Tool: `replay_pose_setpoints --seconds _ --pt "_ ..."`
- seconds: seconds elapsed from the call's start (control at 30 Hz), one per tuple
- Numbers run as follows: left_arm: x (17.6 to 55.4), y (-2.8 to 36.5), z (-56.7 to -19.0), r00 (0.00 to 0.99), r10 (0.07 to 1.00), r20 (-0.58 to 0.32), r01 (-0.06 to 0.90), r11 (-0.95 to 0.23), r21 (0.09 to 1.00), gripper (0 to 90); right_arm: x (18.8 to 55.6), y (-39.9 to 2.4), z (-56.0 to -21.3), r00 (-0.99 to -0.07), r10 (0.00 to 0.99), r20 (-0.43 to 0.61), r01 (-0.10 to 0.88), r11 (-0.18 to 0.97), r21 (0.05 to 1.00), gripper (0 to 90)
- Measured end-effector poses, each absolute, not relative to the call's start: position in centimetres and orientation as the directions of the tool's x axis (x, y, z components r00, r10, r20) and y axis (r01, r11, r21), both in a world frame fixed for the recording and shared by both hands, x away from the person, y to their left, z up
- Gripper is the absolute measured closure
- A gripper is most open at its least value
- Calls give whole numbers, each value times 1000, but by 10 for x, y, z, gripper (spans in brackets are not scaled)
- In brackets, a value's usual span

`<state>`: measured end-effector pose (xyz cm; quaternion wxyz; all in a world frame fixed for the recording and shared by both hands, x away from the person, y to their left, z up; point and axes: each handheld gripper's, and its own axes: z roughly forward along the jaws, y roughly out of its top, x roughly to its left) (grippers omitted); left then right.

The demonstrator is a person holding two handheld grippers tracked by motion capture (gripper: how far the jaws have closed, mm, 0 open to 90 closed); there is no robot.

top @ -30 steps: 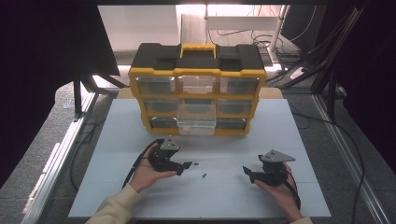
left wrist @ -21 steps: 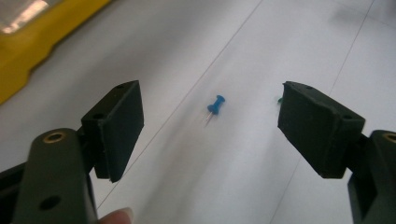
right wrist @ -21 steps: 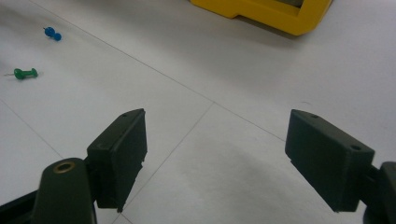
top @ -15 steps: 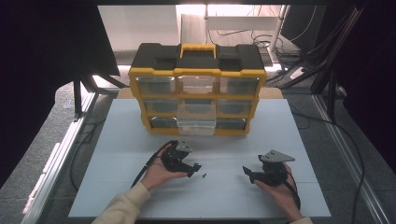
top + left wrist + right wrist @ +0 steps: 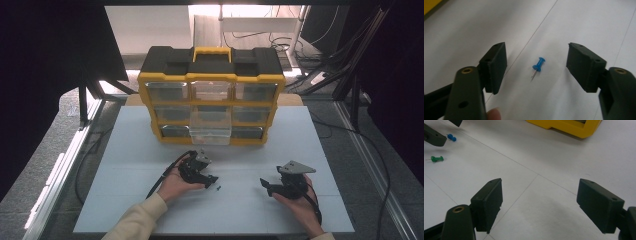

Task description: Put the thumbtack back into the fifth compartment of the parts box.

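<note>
Near the table's [image 5: 125, 150] front edge, your left claw [image 5: 536, 66] has just been closing, jaws apart around the blue pushpin [image 5: 538, 65] lying untouched; your right claw [image 5: 539, 202] rests released.

thing: a blue push pin [image 5: 537, 66], small, with a plastic head and a bare metal point
pose: laid on its side, head turned away from the camera in the left gripper view, point turned towards it
place: on the white bench [image 5: 574, 25], seen between the two black jaws of the left tool [image 5: 537, 67], touched by neither
</note>
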<state>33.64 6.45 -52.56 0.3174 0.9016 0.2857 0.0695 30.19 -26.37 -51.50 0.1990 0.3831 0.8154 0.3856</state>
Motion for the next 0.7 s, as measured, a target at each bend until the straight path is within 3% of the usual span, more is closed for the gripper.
replay_pose_setpoints --seconds 0.63,0.7 --pt "333 63 -525 856 514 -47 442 -683 582 809 302 -263 -516 -625 780 -27 477 409 778 215" --pt "332 63 -526 858 513 -40 436 -684 585 826 302 -264 -516 -625 780 -26 478 408 778 215"
